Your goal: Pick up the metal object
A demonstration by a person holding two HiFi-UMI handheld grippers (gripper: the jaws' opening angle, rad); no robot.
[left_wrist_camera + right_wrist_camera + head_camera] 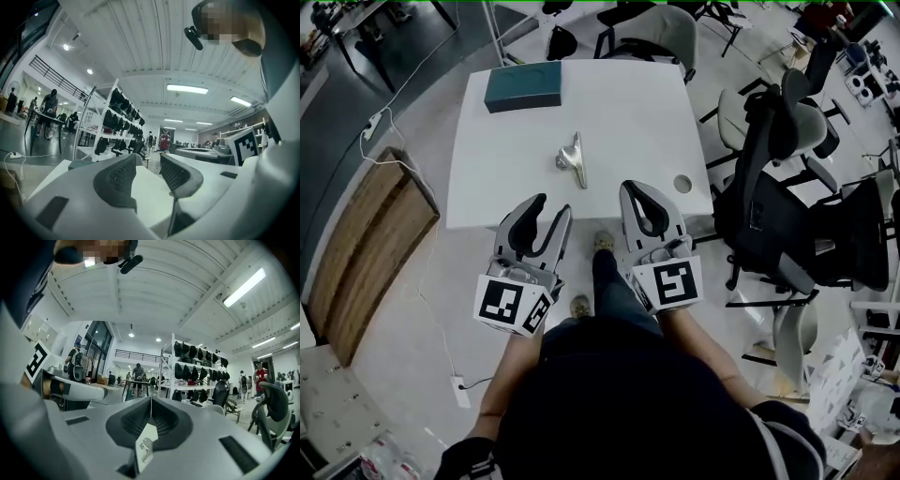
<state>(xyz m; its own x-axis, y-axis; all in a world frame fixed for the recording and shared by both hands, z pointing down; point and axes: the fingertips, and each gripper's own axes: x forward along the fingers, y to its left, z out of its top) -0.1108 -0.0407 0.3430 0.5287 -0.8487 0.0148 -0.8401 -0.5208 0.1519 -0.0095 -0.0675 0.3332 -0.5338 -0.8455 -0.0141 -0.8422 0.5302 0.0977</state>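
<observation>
The metal object (pixel 572 159), a silvery bracket-like piece, lies near the middle of the white table (pixel 628 112). Both grippers hover at the table's near edge, short of it. My left gripper (pixel 551 206) is below and slightly left of the object, its jaws apart with nothing between them (pixel 149 159). My right gripper (pixel 630 187) is to the object's lower right, its jaw tips pressed together and empty (pixel 151 400). In the right gripper view the metal object (pixel 145 449) shows through the opening below the closed tips.
A dark teal box (pixel 523 85) lies at the table's far left corner. A round cable hole (pixel 682 183) sits near the table's right front. Office chairs (pixel 787 197) crowd the right side. A wooden board (pixel 366 244) lies on the floor at left.
</observation>
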